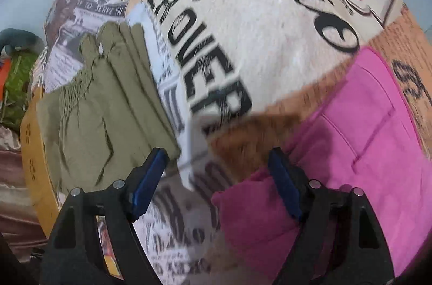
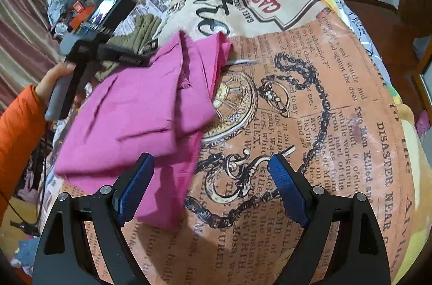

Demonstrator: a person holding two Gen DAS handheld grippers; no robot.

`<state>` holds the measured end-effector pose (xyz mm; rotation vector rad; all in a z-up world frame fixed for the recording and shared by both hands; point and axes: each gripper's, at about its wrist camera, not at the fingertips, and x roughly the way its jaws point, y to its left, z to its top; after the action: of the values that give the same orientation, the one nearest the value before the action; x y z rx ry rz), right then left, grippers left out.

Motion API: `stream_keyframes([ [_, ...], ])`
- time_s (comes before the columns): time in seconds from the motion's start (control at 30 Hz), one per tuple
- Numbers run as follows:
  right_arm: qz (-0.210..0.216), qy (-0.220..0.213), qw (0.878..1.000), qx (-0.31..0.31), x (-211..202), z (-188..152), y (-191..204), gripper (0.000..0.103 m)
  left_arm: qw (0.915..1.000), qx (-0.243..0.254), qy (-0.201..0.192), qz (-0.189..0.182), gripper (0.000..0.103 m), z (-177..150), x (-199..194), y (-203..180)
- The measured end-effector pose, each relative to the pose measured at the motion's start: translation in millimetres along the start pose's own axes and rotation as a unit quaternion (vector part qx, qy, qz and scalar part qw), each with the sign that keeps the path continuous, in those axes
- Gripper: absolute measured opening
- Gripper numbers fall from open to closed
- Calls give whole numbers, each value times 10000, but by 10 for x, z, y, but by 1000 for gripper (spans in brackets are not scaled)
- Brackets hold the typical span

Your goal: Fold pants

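Where the pink pants lie: (image 2: pixel 140 112) folded into layers on the newsprint-patterned cover (image 2: pixel 297 101), centre-left of the right wrist view; in the left wrist view they fill the lower right.
Pants, near end: one layer trails down between the right gripper's fingers at the lower centre of the right wrist view and is smeared by blur, so its hem is hard to read.
Pants, cut off: in the left wrist view the right edge runs out of the fisheye circle.
Left gripper: (image 1: pixel 216 174) jaws spread, nothing between them; bare cover shows in the gap. The right-hand finger (image 1: pixel 283 185) lies over the pink cloth's edge; whether it touches cannot be told.
Left gripper, from the other side: seen at the upper left of the right wrist view, over the far end of the pants, held by a hand (image 2: pixel 51 80) with an orange sleeve (image 2: pixel 19 139); its tips are hidden from there.
Right gripper: (image 2: pixel 213 171) jaws spread wide, pinching nothing; the left-hand finger overlaps the pink cloth, contact unclear.
Olive garment: (image 1: pixel 108 101) folded, left of centre in the left wrist view, apart from the pants; in the right wrist view mostly hidden behind the left gripper.
Blur: the lower middle of the left wrist view is smeared, print unreadable.
Clutter: upper left of the right wrist view, too small to make out.
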<state>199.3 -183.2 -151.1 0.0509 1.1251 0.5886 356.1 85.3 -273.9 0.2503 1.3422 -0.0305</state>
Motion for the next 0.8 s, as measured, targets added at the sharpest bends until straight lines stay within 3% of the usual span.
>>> stream_keyframes([
  [0.1, 6, -85, 10000, 9, -78, 4, 23, 85, 9997, -210, 51, -97, 81, -231, -75, 61],
  [0.27, -41, -136, 9998, -139, -176, -17, 122, 85, 9946, -860, 27, -581, 83, -679, -305, 285],
  [0.53, 120, -87, 9991, -397, -141, -76, 294, 85, 9903, -986, -96, -979, 85, -1414, -702, 271],
  [0.7, 137, 306, 9985, -441, 116, -96, 297, 70, 9882, -1092, -287, -1039, 92, -1716, -810, 276],
  [0.8, 74, 446, 9975, -544, 243, -117, 303, 68, 9865, -1131, -324, -1141, 92, -1769, -818, 304],
])
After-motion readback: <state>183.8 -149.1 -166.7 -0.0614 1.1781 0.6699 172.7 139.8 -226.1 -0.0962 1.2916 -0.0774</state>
